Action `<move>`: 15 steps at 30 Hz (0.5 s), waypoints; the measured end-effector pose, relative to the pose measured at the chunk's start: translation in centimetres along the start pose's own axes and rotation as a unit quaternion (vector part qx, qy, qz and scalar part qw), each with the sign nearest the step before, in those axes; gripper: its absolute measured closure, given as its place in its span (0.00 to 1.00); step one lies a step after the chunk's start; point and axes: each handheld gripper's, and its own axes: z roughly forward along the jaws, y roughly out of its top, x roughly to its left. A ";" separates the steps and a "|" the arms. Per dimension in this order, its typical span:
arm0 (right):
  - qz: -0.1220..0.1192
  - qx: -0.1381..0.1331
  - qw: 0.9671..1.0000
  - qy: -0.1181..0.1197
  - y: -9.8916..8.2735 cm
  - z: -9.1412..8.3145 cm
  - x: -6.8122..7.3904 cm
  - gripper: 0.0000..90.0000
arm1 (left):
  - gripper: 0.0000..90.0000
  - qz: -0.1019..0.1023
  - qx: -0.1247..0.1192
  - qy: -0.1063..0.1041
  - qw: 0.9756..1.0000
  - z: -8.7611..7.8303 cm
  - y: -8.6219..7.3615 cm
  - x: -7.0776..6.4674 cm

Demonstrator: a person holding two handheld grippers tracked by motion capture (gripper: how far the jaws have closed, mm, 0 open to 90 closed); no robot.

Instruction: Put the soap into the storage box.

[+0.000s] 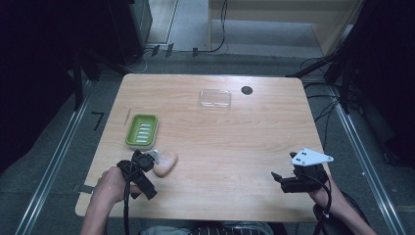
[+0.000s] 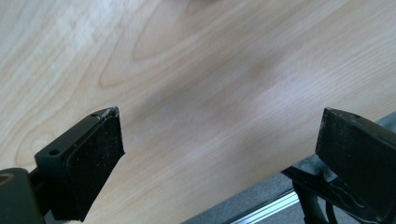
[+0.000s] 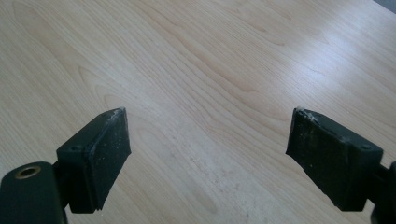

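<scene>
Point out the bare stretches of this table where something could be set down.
The widest free patch is the table middle, between the clear lid, the soap bar and the right gripper. The far left corner beyond the green soap dish is bare too. It is crowded near left, where dish, soap and left gripper cluster.

soap (image 1: 164, 163): 1 | green dish (image 1: 142, 130): 1 | clear lid (image 1: 215, 98): 1 (flat on table (image 1: 235, 147))
</scene>
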 end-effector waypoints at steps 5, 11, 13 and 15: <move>0.002 0.000 1.000 0.002 0.0 0.1 -0.1 0.15 | 0.00 0.000 -0.009 -0.005 1.000 -0.2 0.8 0.0; 0.003 0.002 1.000 0.005 0.1 0.1 -0.1 0.15 | 0.00 -0.002 -0.018 -0.008 1.000 -0.3 1.5 0.0; 0.002 0.002 1.000 0.005 0.1 0.1 -0.1 0.15 | 0.00 -0.002 -0.016 -0.008 1.000 -0.3 1.6 0.1; 0.003 0.001 1.000 0.006 0.1 0.1 -0.1 0.15 | 0.00 -0.003 -0.019 -0.011 1.000 -0.3 1.8 0.1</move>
